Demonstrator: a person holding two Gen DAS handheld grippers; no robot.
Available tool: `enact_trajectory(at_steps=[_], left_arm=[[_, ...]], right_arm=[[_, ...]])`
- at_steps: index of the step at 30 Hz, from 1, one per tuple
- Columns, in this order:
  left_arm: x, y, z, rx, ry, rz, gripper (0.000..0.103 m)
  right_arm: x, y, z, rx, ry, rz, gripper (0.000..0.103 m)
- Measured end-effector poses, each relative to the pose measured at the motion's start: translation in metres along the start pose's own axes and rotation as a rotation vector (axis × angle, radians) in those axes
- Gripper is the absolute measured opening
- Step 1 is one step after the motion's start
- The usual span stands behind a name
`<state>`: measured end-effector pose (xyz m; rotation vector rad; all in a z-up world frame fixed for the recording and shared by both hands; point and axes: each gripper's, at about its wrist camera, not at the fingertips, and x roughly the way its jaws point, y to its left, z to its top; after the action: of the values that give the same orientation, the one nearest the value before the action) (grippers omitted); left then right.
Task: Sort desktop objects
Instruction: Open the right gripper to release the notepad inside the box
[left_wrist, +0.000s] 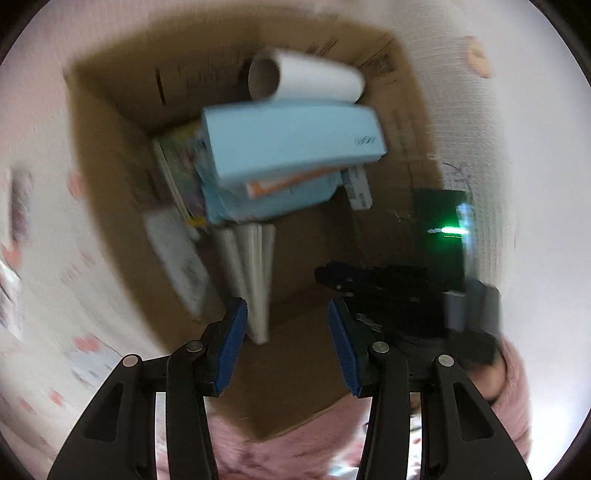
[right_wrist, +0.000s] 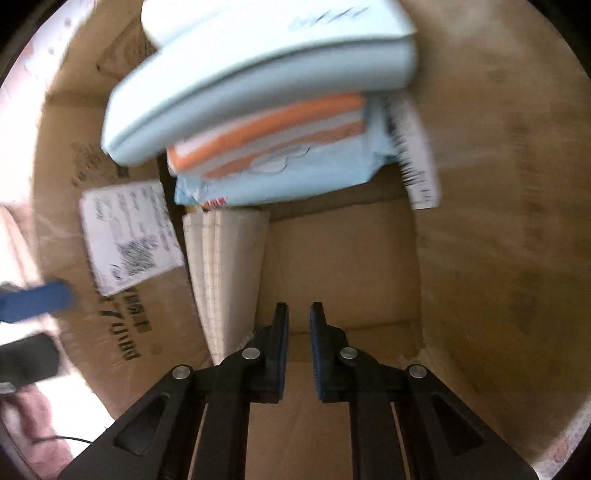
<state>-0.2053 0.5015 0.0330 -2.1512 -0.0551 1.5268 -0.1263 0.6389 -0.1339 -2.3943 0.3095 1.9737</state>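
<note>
Desktop objects sit piled inside an open cardboard box (left_wrist: 110, 122), both views blurred by motion. Top of pile: pale blue flat box (left_wrist: 295, 144), w/ a white paper roll (left_wrist: 306, 79) leaning behind it against the far wall. Under the blue box: an orange-and-white striped pack (right_wrist: 266, 136) on a crinkly blue plastic packet (right_wrist: 280, 177). Below those, cream rolled sheets (right_wrist: 229, 273) lie along the box floor, pointing toward the cameras. A white printed label (right_wrist: 129, 236) is stuck on the box's inner wall, so not a loose item.

Left gripper (left_wrist: 284, 347) hangs over the box, jaws about half apart, nothing between the blue pads; the lower end of the rolled sheets shows just beyond the left pad. Right gripper (right_wrist: 299, 350) is deep in the box over bare floor, jaws nearly together, only a thin gap, empty.

Handling, as judgement: blue box looks light, stiff and smooth-faced, prob. slippery; best pinched across its thin edge, near mid-length so it doesn't tip. Paper roll is hollow and light, crushes easily; light squeeze across the tube middle. Plastic packet is soft and saggy; grab a bunched edge. Rolled sheets are long and floppy-ish; take near centre, else the ends swing. Pile looks loosely stacked, so pulling a lower item likely topples the blue box.
</note>
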Motion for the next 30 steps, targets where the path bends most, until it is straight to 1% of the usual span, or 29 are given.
enact_trajectory(at_steps=[1,2,4,7,10,11,12,13,15,16,17,18,19,22,24,25,27,28,29,30], left_arm=[[0.007,0.001,0.002,-0.034,0.0,0.024,0.05],[0.014,0.002,0.004,-0.066,-0.006,0.068,0.05],[0.019,-0.002,0.005,-0.093,-0.046,0.137,0.05],[0.025,-0.016,0.006,-0.07,-0.098,0.244,0.05],[0.031,-0.027,0.0,-0.071,-0.117,0.319,0.05],[0.033,-0.032,-0.001,-0.043,-0.116,0.337,0.05],[0.037,-0.036,-0.001,-0.025,-0.111,0.353,0.05],[0.041,-0.036,-0.001,-0.032,-0.105,0.358,0.05],[0.051,-0.035,-0.001,-0.063,-0.082,0.368,0.05],[0.057,-0.036,0.0,-0.07,-0.062,0.374,0.05],[0.067,-0.037,0.001,-0.068,-0.035,0.372,0.05],[0.077,-0.039,0.002,-0.061,-0.007,0.374,0.05],[0.086,-0.041,0.004,-0.053,0.017,0.385,0.05],[0.111,-0.045,0.007,-0.018,0.061,0.447,0.05],[0.122,-0.047,0.01,0.031,0.053,0.54,0.05],[0.125,-0.045,0.011,0.037,0.049,0.563,0.05],[0.131,-0.038,0.012,0.022,0.055,0.585,0.05],[0.132,-0.036,0.013,0.02,0.052,0.583,0.05],[0.133,-0.035,0.013,0.022,0.049,0.579,0.048],[0.134,-0.035,0.012,0.026,0.048,0.565,0.043]], right_arm=[[-0.006,-0.006,-0.002,0.019,-0.013,0.024,0.009],[-0.01,-0.009,-0.004,0.026,-0.022,0.049,0.009],[-0.022,-0.011,-0.01,0.018,-0.04,0.086,0.009],[-0.044,-0.011,-0.022,-0.014,-0.063,0.137,0.009],[-0.063,-0.012,-0.023,-0.01,-0.082,0.242,0.009],[-0.075,-0.01,-0.02,-0.019,-0.097,0.248,0.009],[-0.087,-0.009,-0.019,-0.032,-0.112,0.25,0.01],[-0.097,-0.013,-0.018,-0.049,-0.124,0.241,0.011],[-0.137,-0.02,-0.002,-0.058,-0.149,0.241,0.02],[-0.154,-0.024,0.003,-0.065,-0.164,0.244,0.022],[-0.169,-0.031,0.0,-0.075,-0.191,0.251,0.027],[-0.201,-0.046,-0.008,-0.078,-0.222,0.253,0.031],[-0.227,-0.058,-0.014,-0.083,-0.253,0.25,0.033],[-0.25,-0.065,-0.014,-0.125,-0.336,0.192,0.037],[-0.261,-0.065,-0.016,-0.147,-0.361,0.152,0.039],[-0.259,-0.062,-0.015,-0.168,-0.36,0.14,0.039],[-0.254,-0.054,-0.014,-0.211,-0.355,0.116,0.039],[-0.251,-0.05,-0.014,-0.234,-0.346,0.112,0.039],[-0.252,-0.049,-0.014,-0.246,-0.338,0.107,0.039],[-0.253,-0.048,-0.014,-0.257,-0.331,0.102,0.039]])
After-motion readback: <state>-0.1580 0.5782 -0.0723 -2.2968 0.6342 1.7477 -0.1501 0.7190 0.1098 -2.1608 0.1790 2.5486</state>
